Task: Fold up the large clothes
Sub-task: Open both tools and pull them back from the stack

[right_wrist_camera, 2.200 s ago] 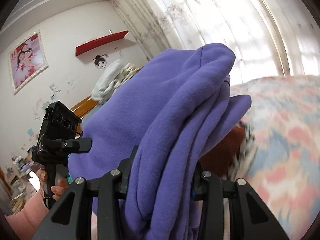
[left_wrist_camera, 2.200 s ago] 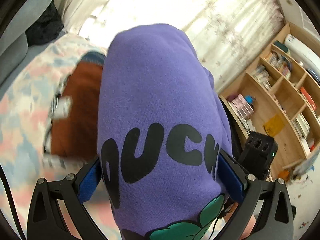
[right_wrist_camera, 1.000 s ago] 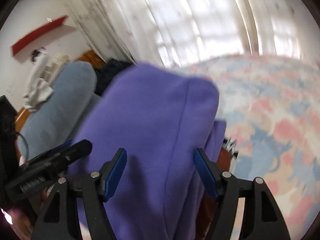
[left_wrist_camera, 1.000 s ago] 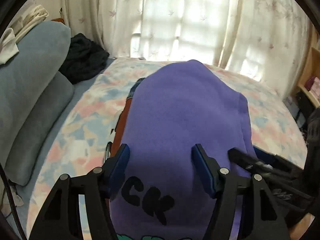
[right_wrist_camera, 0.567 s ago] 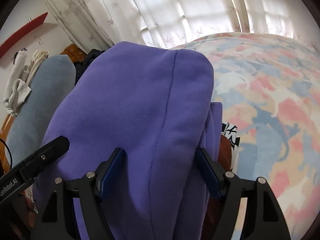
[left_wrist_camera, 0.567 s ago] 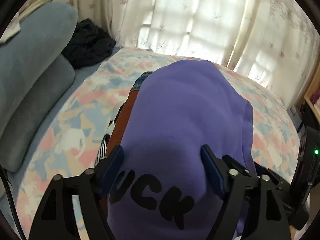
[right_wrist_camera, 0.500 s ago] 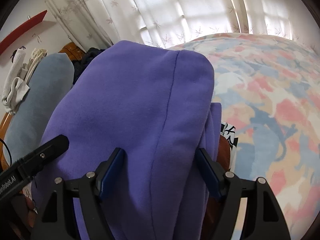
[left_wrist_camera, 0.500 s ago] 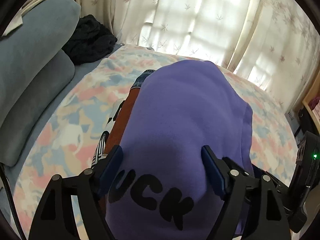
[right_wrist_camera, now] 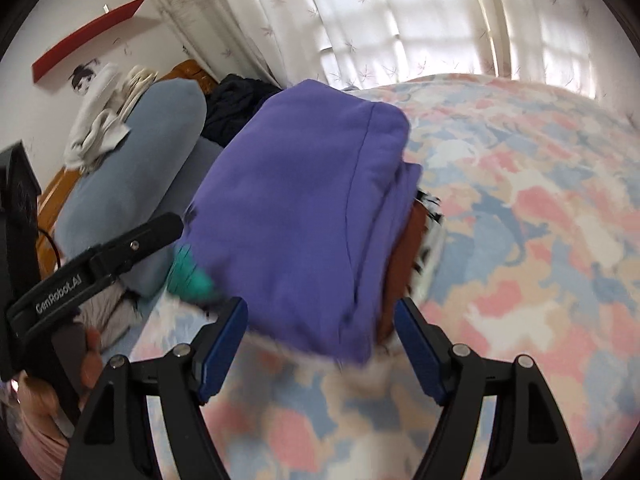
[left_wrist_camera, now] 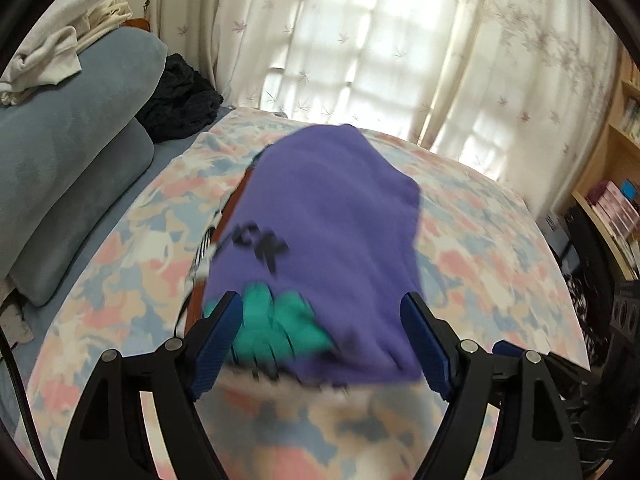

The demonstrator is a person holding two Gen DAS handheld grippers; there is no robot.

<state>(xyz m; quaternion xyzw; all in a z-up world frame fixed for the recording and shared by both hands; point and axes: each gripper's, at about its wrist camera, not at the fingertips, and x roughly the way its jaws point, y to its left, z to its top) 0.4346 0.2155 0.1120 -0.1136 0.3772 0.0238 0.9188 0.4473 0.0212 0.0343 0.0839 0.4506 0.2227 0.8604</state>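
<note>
A folded purple sweatshirt lies atop a rust-brown garment on the bed's pastel patterned bedspread. Left tongs and right tongs, which have just been opening, stand released with nothing gripped. Backing straight off should leave the fold undisturbed. Print reads "CK"; the left tongs' arm is marked "GenRobot.AI".

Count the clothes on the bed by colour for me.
Purple sweatshirt: 1
Rust-brown garment under it: 1
Black-and-white garment in the stack: 1
Dark heap by the pillows: 1
White heap on the pillows: 1, pieces unclear
Total: 5
</note>
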